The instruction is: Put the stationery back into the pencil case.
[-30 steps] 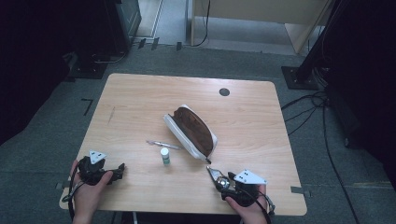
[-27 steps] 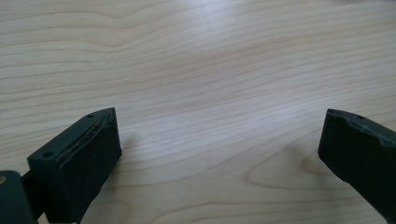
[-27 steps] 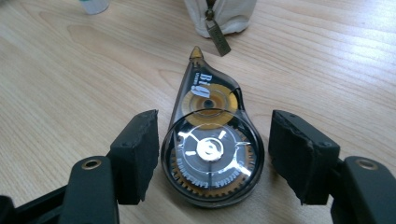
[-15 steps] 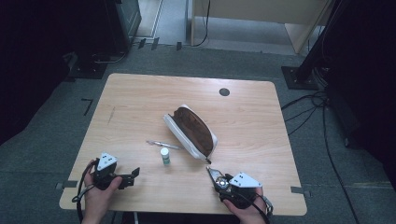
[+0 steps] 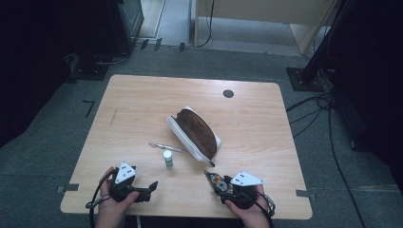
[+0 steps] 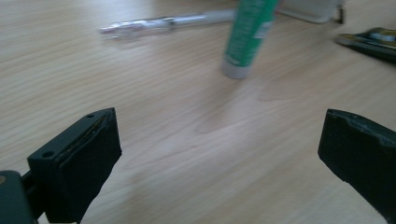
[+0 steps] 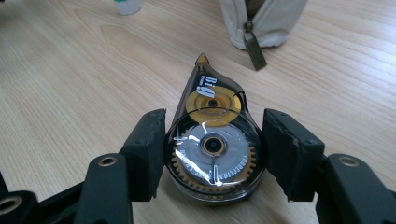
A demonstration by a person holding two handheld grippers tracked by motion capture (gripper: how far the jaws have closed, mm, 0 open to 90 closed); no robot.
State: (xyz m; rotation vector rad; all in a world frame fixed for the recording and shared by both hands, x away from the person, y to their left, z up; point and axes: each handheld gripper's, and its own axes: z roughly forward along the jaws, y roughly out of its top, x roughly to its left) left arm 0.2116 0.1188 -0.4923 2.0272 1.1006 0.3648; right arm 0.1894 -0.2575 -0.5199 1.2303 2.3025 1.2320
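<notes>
A white pencil case [image 5: 195, 133] with a brown inside lies open at the table's middle. Left of it lie a silver pen [image 5: 166, 147] and an upright green glue stick [image 5: 167, 159]. My right gripper [image 5: 215, 180] rests near the front edge, shut on a clear correction tape dispenser [image 7: 212, 149] whose tip points at the case's zipper pull [image 7: 254, 44]. My left gripper [image 5: 151, 189] is open at the front left, its jaws wide apart over bare wood. From the left gripper [image 6: 219, 140] the glue stick [image 6: 247, 37] and pen [image 6: 163, 23] lie just ahead.
The wooden table [image 5: 142, 104] has a dark cable hole [image 5: 228, 93] at its far side. Dark equipment and cables stand on the floor around it. The front edge runs right under both hands.
My left gripper has moved right along the front edge, closer to the glue stick. The right gripper has stayed almost still with the correction tape in it.
</notes>
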